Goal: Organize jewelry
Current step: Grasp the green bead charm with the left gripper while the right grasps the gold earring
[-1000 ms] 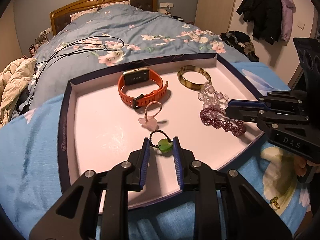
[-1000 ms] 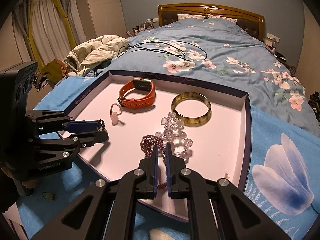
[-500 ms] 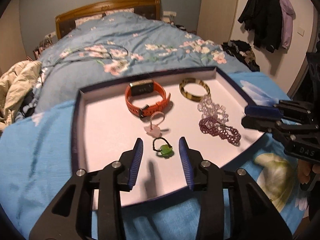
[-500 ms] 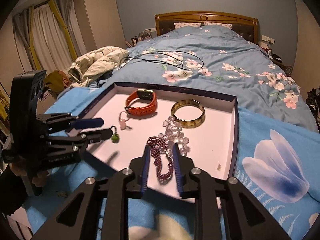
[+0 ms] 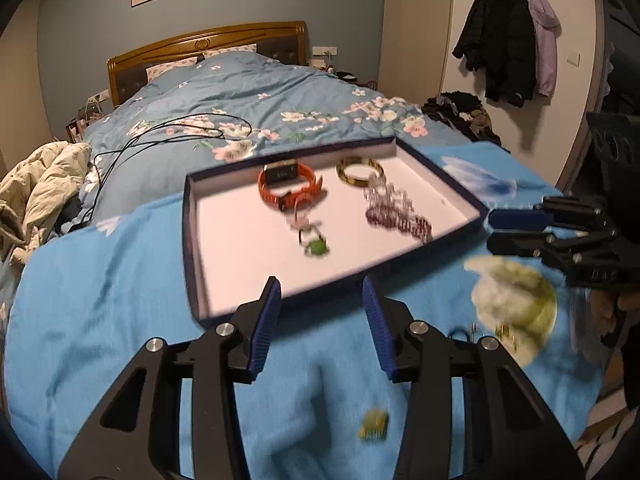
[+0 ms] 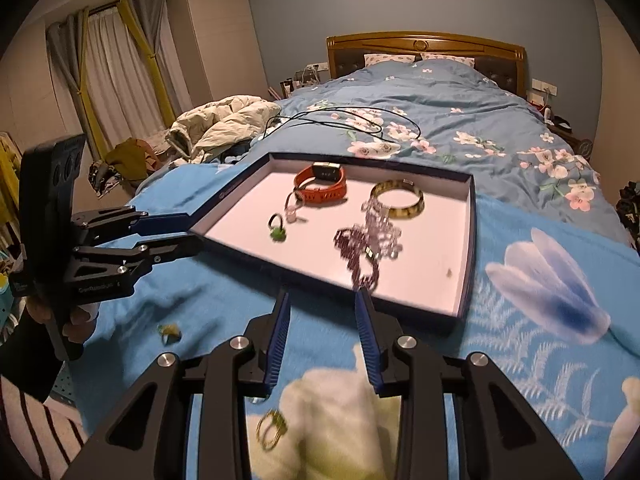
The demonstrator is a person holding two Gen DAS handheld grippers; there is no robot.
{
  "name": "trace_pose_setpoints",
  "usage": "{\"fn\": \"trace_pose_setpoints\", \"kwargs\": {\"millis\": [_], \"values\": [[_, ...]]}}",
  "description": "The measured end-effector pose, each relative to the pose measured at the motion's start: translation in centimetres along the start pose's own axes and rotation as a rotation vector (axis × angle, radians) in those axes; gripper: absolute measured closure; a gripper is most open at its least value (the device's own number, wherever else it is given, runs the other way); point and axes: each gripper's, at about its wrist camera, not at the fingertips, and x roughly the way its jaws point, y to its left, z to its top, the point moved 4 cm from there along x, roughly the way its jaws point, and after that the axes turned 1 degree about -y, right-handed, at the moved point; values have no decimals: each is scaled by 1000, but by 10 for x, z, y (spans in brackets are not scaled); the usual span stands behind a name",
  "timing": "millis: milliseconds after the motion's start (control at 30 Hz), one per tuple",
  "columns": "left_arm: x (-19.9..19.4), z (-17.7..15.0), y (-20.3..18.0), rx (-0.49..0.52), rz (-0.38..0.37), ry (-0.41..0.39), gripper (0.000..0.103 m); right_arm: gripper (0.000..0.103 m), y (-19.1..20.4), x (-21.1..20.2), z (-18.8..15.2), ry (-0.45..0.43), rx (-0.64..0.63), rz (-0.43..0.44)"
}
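The navy-rimmed tray (image 5: 191,240) lies on the blue blanket. In it are an orange watch (image 5: 290,186), an amber bangle (image 5: 360,172), clear beads (image 5: 386,194), a purple bead bracelet (image 5: 400,222), a pink charm (image 5: 302,220) and a green charm (image 5: 318,246). My left gripper (image 5: 320,280) hovers over the tray's near rim, jaws opening, nothing between them. My right gripper (image 6: 322,292) hangs just short of the tray (image 6: 468,264), near the purple beads (image 6: 356,252), jaws opening and empty. The green charm (image 6: 278,232) lies loose.
Small gold pieces lie on the blanket outside the tray (image 6: 272,428), (image 6: 170,330), (image 5: 374,428). A black cable (image 5: 168,140) trails over the floral duvet behind. A beige jacket (image 6: 224,120) is heaped at the bed's side. A hand (image 6: 76,320) holds the left gripper (image 6: 196,229).
The left gripper let go of the green charm and the right let go of the purple beads. Both pulled back out of the tray and rose, jaws widening.
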Motion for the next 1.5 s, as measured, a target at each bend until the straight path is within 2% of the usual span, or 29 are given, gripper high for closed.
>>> {"fn": "trace_pose_setpoints", "kwargs": {"millis": [233, 467, 833, 1067, 1133, 1300, 1500], "values": [[-23, -45, -19, 51, -25, 43, 61, 69, 3, -7, -31, 41, 26, 0], [-24, -69, -26, 51, -48, 95, 61, 68, 12, -9, -55, 81, 43, 12], [-11, -70, -32, 44, -64, 140, 64, 66, 29, -7, -72, 108, 35, 30], [-5, -70, -31, 22, -74, 157, 66, 66, 37, 1, -71, 123, 0, 7], [-5, -70, -30, 13, -74, 159, 70, 66, 38, 3, -70, 124, -4, -1], [-4, -70, -28, -1, -64, 160, 77, 71, 40, 6, -69, 123, -26, -29], [-4, -71, -25, -22, -48, 160, 90, 89, 35, 6, -68, 124, -26, -56]]}}
